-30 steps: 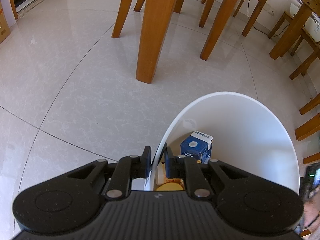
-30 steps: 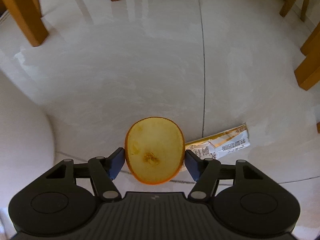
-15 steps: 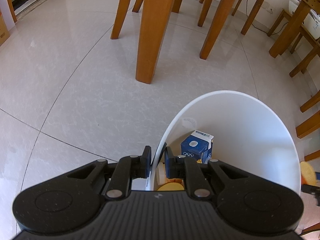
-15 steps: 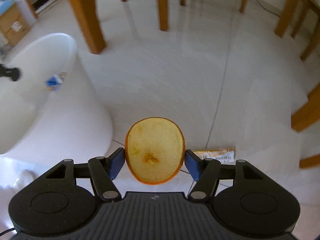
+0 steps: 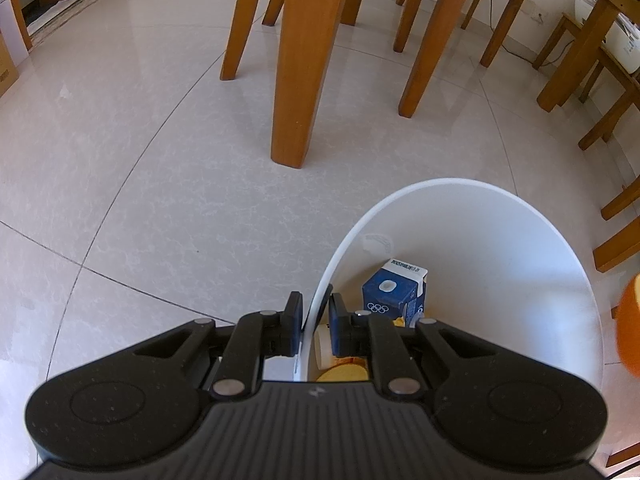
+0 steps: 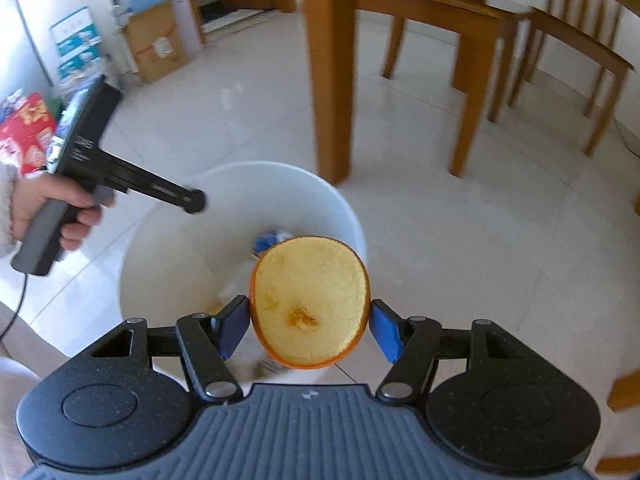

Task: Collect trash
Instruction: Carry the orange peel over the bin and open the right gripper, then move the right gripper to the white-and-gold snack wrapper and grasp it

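Orange peel (image 6: 310,304), half-shell, pale pith facing the lens: clamped between the right gripper (image 6: 308,326) pads at lower centre of the right view, hanging over the near rim of the white bin (image 6: 344,204).
Bin contents: blue carton (image 5: 394,294) upright at the bottom; yellow scraps beside it, partly hidden.
Left gripper (image 5: 316,330): pinched tight on the bin's wall at lower centre of the left view, one pad inside, one outside.
Hand (image 6: 48,208) on that tool's grip, left edge of the right view.
Risk, judged: peel sits near the rim; released here, it may strike the edge and bounce to the floor. A tug from the left gripper could tip the bin.
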`<state>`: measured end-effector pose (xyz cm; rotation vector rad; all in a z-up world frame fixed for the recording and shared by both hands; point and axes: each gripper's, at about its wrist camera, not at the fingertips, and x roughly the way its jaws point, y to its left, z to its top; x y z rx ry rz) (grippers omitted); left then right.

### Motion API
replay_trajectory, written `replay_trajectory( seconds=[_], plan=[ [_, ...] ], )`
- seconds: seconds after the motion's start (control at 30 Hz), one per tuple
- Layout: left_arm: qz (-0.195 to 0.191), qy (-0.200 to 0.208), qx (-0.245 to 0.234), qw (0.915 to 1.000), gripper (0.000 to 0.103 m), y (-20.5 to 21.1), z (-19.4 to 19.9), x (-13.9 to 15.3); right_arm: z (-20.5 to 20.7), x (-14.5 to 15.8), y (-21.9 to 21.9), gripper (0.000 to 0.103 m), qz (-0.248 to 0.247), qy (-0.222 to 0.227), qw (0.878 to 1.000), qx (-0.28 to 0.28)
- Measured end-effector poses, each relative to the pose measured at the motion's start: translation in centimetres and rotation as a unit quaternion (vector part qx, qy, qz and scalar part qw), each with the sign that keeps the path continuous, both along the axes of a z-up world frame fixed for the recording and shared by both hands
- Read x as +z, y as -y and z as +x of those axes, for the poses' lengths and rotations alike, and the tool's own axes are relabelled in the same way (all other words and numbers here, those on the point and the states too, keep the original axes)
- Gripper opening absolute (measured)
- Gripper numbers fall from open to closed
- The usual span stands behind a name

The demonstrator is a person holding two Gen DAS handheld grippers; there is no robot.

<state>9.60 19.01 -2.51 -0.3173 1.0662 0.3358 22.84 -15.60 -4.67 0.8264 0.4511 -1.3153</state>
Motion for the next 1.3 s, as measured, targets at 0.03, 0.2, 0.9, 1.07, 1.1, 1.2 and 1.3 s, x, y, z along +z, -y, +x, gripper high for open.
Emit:
replay_trajectory(
  seconds=[0.03, 0.2, 0.9, 1.07, 1.1, 1.2, 1.3],
  plan=[
    [0.000, 0.000, 0.000, 1.0000, 0.012, 0.0, 0.0, 0.0, 0.4, 0.3, 0.4, 0.070, -0.003, 0.002, 1.000, 0.003],
    [-0.002, 0.001, 0.000, 1.0000, 0.012, -0.1, 0.0, 0.0, 1.3, 0.4, 1.2, 0.084, -0.018, -0.005, 1.000, 0.007],
    [-0.006, -0.002, 0.005, 1.0000, 0.012, -0.2, 0.1, 0.1, -5.4, -7.4, -2.7, 0.090, 0.080, -0.030, 0.982, -0.168],
    [-0.009, -0.003, 0.005, 0.9999, 0.012, -0.3, 0.0, 0.2, -7.5, -14.8, -3.8, 0.090, 0.156, -0.010, 0.957, -0.242],
    [-0.009, -0.004, 0.004, 0.9999, 0.012, -0.3, 0.0, 0.3, -7.9, -16.4, -3.8, 0.090, 0.174, -0.001, 0.949, -0.261],
    [-0.011, -0.004, 0.006, 0.9999, 0.012, -0.3, -0.1, 0.3, -9.3, -20.5, -4.1, 0.090, 0.201, 0.027, 0.927, -0.314],
    [-0.014, -0.005, 0.008, 0.9999, 0.012, -0.5, -0.1, 0.3, -10.7, -23.8, -4.3, 0.090, 0.208, 0.069, 0.902, -0.371]
  ],
)
